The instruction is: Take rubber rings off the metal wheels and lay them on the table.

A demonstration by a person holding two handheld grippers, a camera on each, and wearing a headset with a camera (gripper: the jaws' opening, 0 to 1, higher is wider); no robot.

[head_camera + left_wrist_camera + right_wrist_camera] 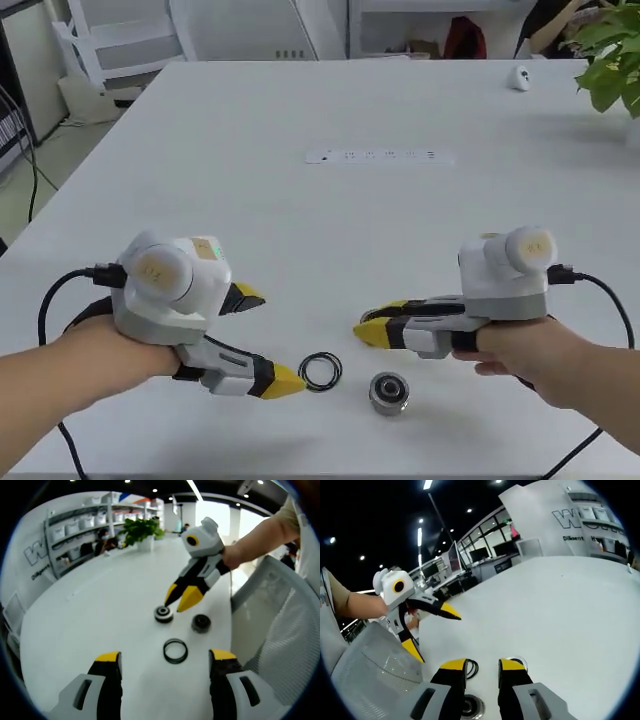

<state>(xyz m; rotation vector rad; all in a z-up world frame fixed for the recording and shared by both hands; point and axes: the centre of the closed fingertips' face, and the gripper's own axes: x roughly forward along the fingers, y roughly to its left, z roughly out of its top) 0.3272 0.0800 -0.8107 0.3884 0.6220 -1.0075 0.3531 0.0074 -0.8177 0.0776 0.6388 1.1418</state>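
Observation:
A loose black rubber ring [321, 371] lies flat on the white table [300, 220], just off the lower tip of my left gripper [268, 338], whose jaws are spread wide with nothing in them. In the left gripper view the ring [175, 650] sits ahead between the fingertips. A metal wheel [389, 392] stands right of the ring. My right gripper [375, 322] hovers above it, jaws a little apart and holding nothing. The left gripper view shows a silver wheel [163, 614] under the right gripper [180, 599] and a darker wheel [201, 623] beside it.
A white power strip [380, 156] lies across the middle of the table. A small white object [519, 77] and a green plant [610, 60] are at the far right. A mesh chair [285, 630] stands at the near edge.

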